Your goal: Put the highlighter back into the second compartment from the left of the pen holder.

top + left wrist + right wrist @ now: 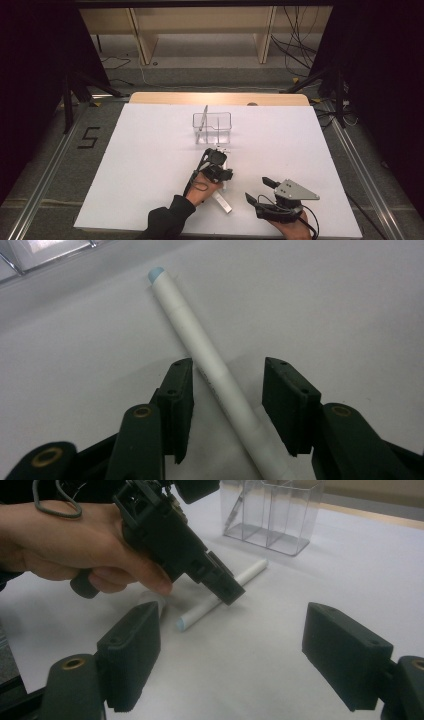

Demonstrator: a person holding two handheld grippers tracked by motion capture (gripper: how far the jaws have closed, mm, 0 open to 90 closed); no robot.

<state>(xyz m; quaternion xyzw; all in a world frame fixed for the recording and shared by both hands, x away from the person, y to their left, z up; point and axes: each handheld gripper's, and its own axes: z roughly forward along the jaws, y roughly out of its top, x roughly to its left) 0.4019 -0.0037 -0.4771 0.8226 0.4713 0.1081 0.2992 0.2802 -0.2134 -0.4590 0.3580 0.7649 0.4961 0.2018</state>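
A long white pen (210,370) with a pale blue end lies flat on the white table (150,165). My left gripper (227,365) points down over it with one jaw on each side. The left pad is close to the barrel and the right pad stands well clear, so the gripper is open around the pen. In the high view the left gripper (218,162) sits at the table's middle front, and the pen (223,202) sticks out behind it. My right gripper (259,189) rests near the front edge, open and with nothing in it. From the right gripper (232,630) I see the pen (200,611) under the left gripper (222,587).
A clear plastic organiser (212,127) with several compartments stands beyond the left gripper toward the table's far side, with a thin pen leaning in it. The same organiser (272,515) rises behind the white pen. Dark stands and cables flank the table on the floor.
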